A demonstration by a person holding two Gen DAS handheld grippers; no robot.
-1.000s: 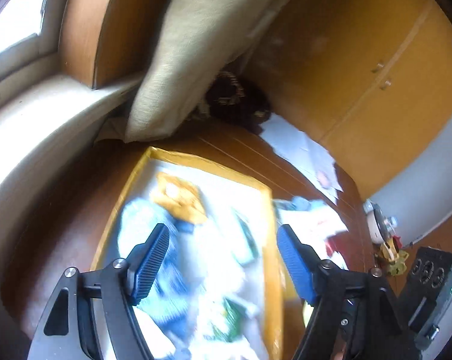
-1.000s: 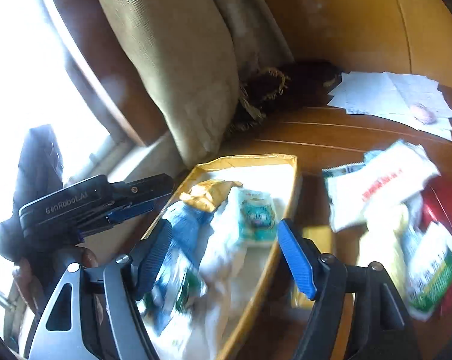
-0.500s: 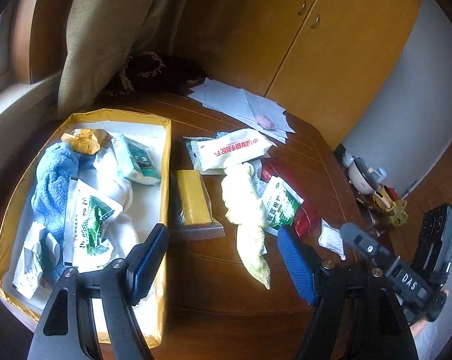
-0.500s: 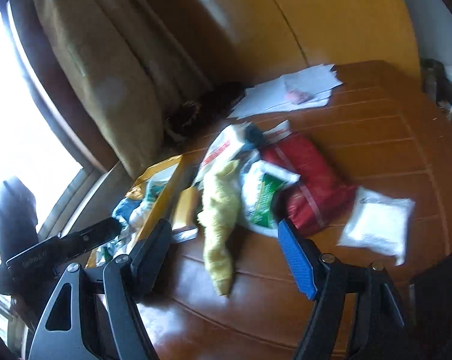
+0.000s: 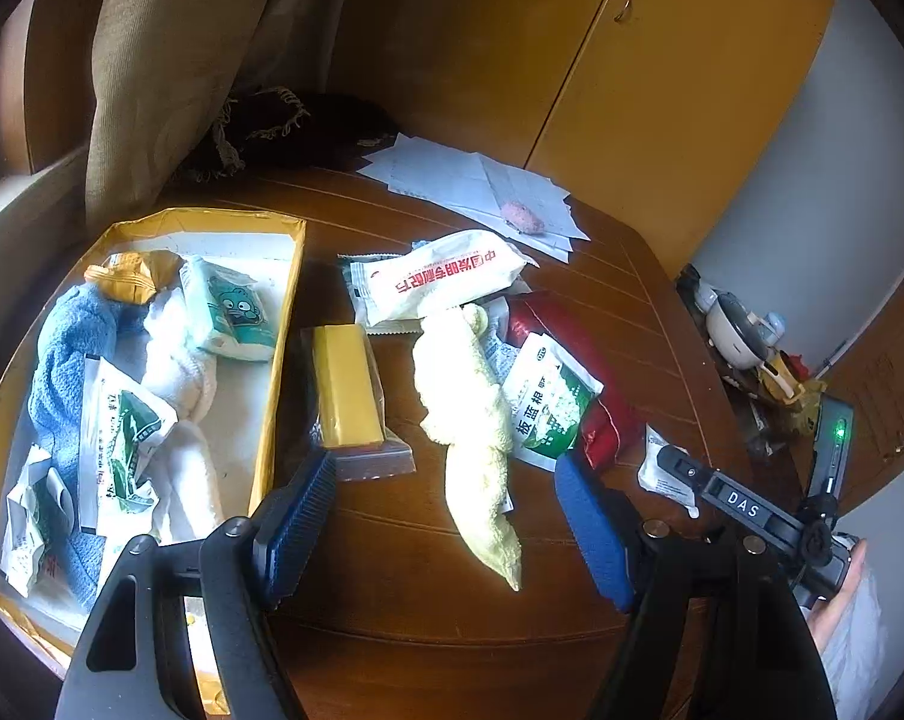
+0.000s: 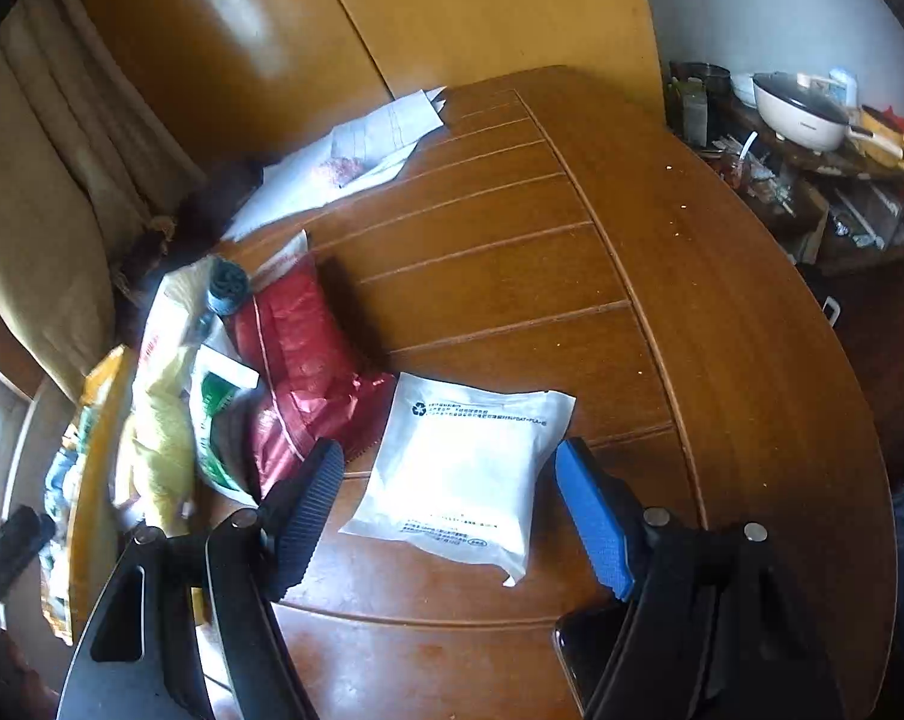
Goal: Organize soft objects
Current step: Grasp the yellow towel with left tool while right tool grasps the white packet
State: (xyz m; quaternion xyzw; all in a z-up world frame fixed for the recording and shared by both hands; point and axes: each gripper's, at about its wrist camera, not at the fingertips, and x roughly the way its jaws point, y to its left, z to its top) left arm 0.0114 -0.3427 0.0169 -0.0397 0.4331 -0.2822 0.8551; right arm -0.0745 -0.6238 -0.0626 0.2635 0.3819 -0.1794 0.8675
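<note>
**Yellow box part-filled, a heap left on the table**

Yellow cardboard walls of the box (image 5: pixel 284 324) already hold a blue towel (image 5: pixel 62 348), a white cloth (image 5: pixel 179 360), a tissue pack (image 5: pixel 230 312) and several sachets. By my judgement the sorting is about half done: outside it, on the wooden table (image 6: pixel 511 276), lie a yellow block in a clear bag (image 5: pixel 347 384), a pale yellow cloth (image 5: pixel 469 414), a long white packet (image 5: pixel 446 276), a green-and-white sachet (image 5: pixel 547 402), a red bag (image 6: pixel 302 360) and a white pouch (image 6: pixel 469 462).

The left gripper (image 5: pixel 446 528) stands wide open and empty, above the table between the box and the yellow cloth. The right gripper (image 6: pixel 452 516) is also spread wide and holds nothing; the white pouch lies between its fingers, untouched as far as I can tell.

A second ago both cameras looked down into the box. Both have since swung out over the loose heap, the right one furthest, onto the white pouch.
</note>
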